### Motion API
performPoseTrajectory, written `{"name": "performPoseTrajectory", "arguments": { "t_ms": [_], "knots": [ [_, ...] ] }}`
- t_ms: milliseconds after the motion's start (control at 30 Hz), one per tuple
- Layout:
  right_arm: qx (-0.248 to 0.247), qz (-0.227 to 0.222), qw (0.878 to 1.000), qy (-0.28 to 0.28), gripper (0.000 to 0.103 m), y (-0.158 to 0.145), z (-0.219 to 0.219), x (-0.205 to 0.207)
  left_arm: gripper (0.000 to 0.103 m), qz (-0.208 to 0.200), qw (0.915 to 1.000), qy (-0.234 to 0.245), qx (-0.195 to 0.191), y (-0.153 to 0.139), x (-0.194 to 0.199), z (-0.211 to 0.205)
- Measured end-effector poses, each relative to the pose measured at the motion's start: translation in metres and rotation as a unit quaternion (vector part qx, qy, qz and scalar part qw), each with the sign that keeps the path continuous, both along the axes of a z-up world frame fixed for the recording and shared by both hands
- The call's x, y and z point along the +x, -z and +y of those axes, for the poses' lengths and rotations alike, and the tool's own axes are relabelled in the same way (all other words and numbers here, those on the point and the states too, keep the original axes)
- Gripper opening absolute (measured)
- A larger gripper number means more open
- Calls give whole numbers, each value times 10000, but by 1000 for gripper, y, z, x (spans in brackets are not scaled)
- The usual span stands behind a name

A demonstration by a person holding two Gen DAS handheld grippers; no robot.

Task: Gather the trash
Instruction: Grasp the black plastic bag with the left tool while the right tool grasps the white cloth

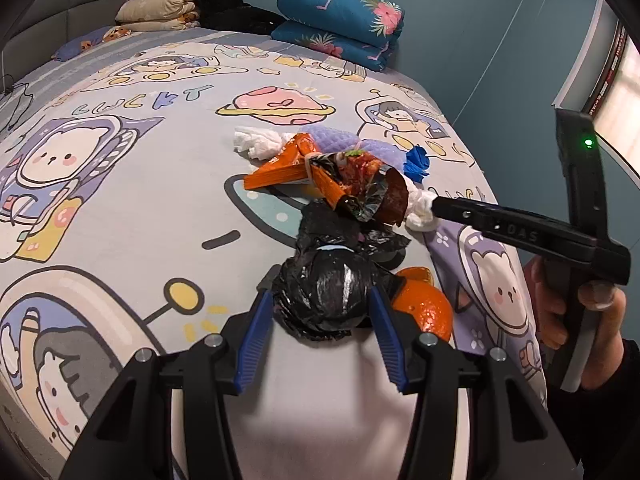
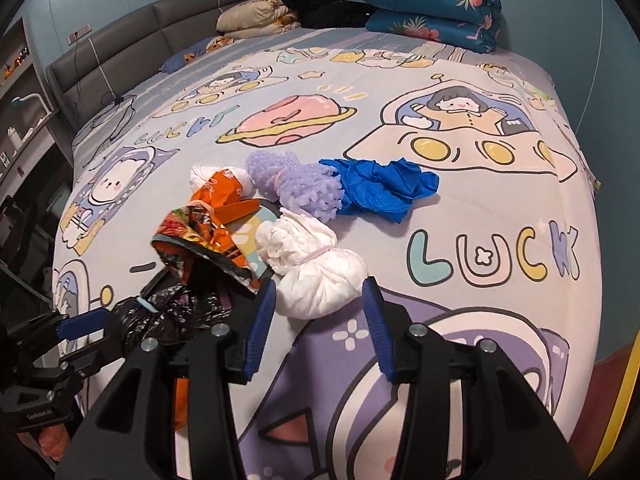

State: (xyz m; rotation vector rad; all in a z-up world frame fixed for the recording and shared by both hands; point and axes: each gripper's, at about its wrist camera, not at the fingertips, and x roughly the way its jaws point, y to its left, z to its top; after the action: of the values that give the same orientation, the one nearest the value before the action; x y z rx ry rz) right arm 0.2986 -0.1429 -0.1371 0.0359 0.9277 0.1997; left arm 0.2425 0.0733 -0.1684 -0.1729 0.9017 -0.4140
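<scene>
A pile of trash lies on the bed. My left gripper [image 1: 320, 304] has its blue-padded jaws around a crumpled black plastic bag [image 1: 324, 292], touching its sides. An orange peel [image 1: 424, 312] lies just right of it. Beyond are orange snack wrappers [image 1: 288, 168], a white tissue [image 1: 256, 142], purple foam netting [image 2: 296, 184] and a blue glove [image 2: 384, 188]. My right gripper [image 2: 320, 292] is open with a white tissue wad [image 2: 316, 276] between its jaws, a gap on the right side. It shows in the left wrist view [image 1: 436, 206] at the tissue [image 1: 418, 212].
The cartoon-print bedsheet [image 2: 480, 216] covers the bed. A folded blue floral quilt [image 1: 340, 20], pillows [image 1: 160, 10] and black clothing [image 1: 228, 8] lie at the far end by the grey headboard [image 2: 132, 40]. Shelves stand at the left [image 2: 16, 120].
</scene>
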Motion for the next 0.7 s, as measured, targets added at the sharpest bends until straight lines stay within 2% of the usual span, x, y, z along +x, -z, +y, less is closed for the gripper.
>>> {"name": "performPoseTrajectory", "arguments": {
  "t_ms": [367, 700],
  "knots": [
    [63, 112, 9999, 56, 44, 13, 1, 18, 46, 119, 9998, 121, -107, 6, 16, -14],
    [158, 173, 9997, 111, 33, 18, -5, 20, 31, 326, 9991, 33, -267, 12, 37, -20]
  ]
}}
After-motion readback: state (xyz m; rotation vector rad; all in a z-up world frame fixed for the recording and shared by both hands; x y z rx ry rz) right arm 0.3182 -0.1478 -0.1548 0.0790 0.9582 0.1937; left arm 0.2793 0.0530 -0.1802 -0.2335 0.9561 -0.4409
